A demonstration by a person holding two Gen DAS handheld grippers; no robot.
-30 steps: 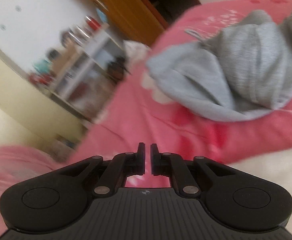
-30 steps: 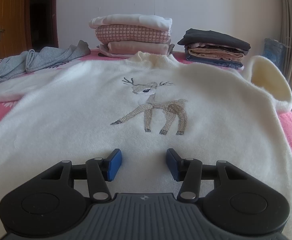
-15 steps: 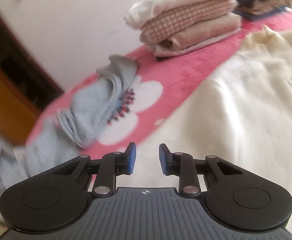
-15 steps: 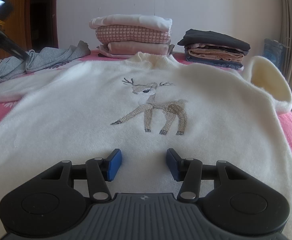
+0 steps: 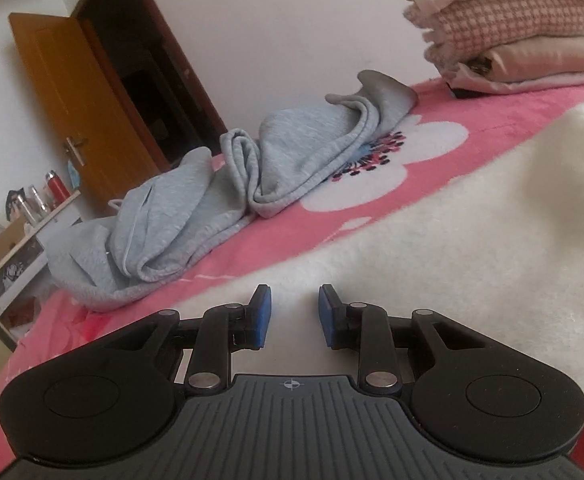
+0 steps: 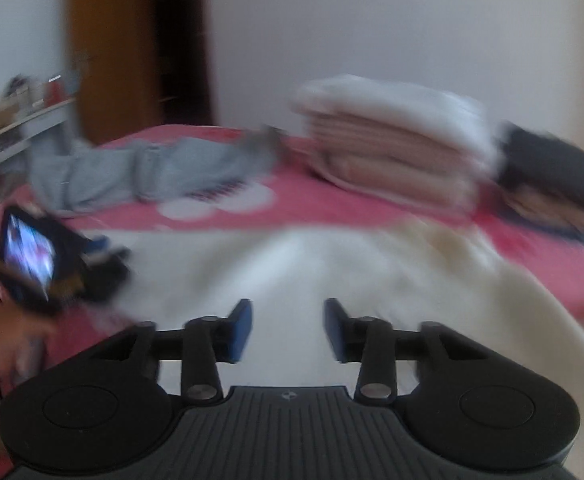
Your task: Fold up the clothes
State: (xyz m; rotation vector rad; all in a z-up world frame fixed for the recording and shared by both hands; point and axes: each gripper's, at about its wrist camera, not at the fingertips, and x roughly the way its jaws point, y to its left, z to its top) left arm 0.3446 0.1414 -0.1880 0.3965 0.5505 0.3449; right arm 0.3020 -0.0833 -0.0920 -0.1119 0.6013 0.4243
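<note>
A white sweater (image 5: pixel 472 240) lies spread on the pink flowered bedspread (image 5: pixel 412 148). My left gripper (image 5: pixel 294 312) hovers low over the sweater's left edge, open, with nothing between its blue pads (image 5: pixel 261 316). In the blurred right wrist view my right gripper (image 6: pixel 286 326) is above the same sweater (image 6: pixel 332 264). Its jaws are closing, a clear gap still shows between them, and I see no cloth pinched. The left gripper's body and screen (image 6: pixel 27 260) appear at the sweater's left side. A crumpled grey garment (image 5: pixel 195 216) lies beyond the sweater.
A stack of folded pale and pink-checked clothes (image 5: pixel 512 32) sits at the far side of the bed, with a dark folded stack (image 6: pixel 552 172) to its right. An open brown door (image 5: pixel 71 92) and a cluttered shelf (image 5: pixel 15 240) stand left of the bed.
My left gripper opened and swung from the grey garment over to the white sweater's edge, sinking lower. My right gripper rose and swung left, and its jaws narrowed.
</note>
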